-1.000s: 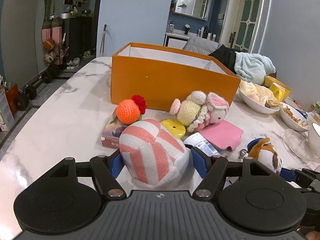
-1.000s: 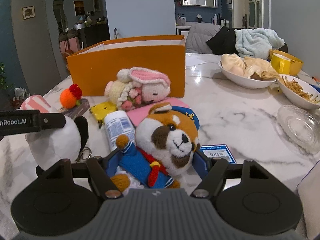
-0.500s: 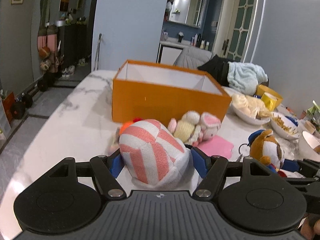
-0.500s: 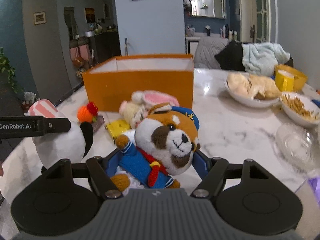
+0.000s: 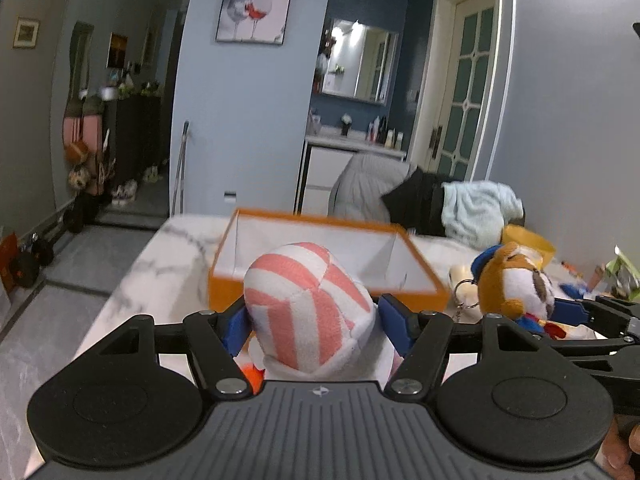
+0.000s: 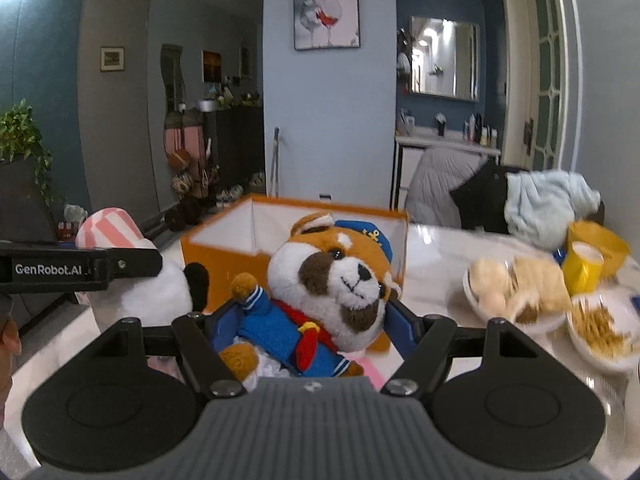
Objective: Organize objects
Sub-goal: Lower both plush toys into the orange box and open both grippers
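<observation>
While both hang above the table [image 5: 168, 272], left gripper [image 5: 312, 320], jaws just tightened, clamps striped plush [image 5: 308, 300]; right gripper [image 6: 308, 320] clamps sailor dog plush [image 6: 332, 280], orange box [image 6: 224, 256] behind.

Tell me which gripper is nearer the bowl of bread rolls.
Right. The right gripper, clamped on the sailor dog plush, hangs just left of the bowl of bread rolls; the left gripper, holding the striped plush, is farther left.

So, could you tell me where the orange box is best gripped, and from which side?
Take the orange box by its thin upright near wall, from above. It stands open-topped with nothing visible inside, so one finger can slip inside and one outside. Both grippers already hold plush toys, so one must be freed.
</observation>
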`<state>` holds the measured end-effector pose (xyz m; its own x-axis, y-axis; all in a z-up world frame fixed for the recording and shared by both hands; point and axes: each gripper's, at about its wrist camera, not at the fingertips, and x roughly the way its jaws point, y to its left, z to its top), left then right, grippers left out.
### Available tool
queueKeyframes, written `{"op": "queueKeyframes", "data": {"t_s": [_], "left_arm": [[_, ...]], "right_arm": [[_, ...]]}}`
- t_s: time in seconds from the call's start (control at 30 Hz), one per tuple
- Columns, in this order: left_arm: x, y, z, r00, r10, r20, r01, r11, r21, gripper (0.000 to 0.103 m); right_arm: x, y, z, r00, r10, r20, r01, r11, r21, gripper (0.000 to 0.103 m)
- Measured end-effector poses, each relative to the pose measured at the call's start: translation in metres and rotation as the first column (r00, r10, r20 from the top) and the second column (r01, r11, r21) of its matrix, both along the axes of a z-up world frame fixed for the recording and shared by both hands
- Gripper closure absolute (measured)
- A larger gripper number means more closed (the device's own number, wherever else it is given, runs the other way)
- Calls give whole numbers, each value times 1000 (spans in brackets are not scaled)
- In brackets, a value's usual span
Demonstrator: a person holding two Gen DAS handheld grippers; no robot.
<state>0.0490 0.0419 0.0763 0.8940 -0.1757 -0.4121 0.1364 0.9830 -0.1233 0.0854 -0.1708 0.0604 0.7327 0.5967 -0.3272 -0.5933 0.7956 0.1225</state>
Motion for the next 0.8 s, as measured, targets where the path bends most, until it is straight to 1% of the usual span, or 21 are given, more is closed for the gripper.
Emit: {"op": "queueKeyframes", "data": {"t_s": [0.13, 0.23, 0.33, 0.43, 0.57, 0.8], "left_arm": [[30, -3, 14, 999, 9, 44, -10, 1000, 12, 26], [57, -6, 20, 998, 18, 57, -19, 999, 30, 26], [91, -7, 25, 998, 27, 51, -29, 999, 34, 26], [126, -8, 27, 999, 36, 31, -38, 998, 48, 26], [166, -8, 18, 999, 42, -17, -41, 996, 74, 26], [214, -16, -15, 991, 13, -131, 3, 992, 122, 26]], "right_arm": [[28, 13, 20, 1000, 5, 24, -6, 1000, 14, 29], [56, 25, 34, 999, 23, 30, -24, 1000, 19, 29], [86, 39, 46, 999, 29, 25, -29, 999, 17, 29], [120, 53, 51, 1000, 21, -5, -21, 1000, 13, 29], [171, 76, 45, 998, 14, -60, -15, 1000, -23, 29], [240, 117, 5, 984, 15, -179, -37, 992, -120, 29]]}}
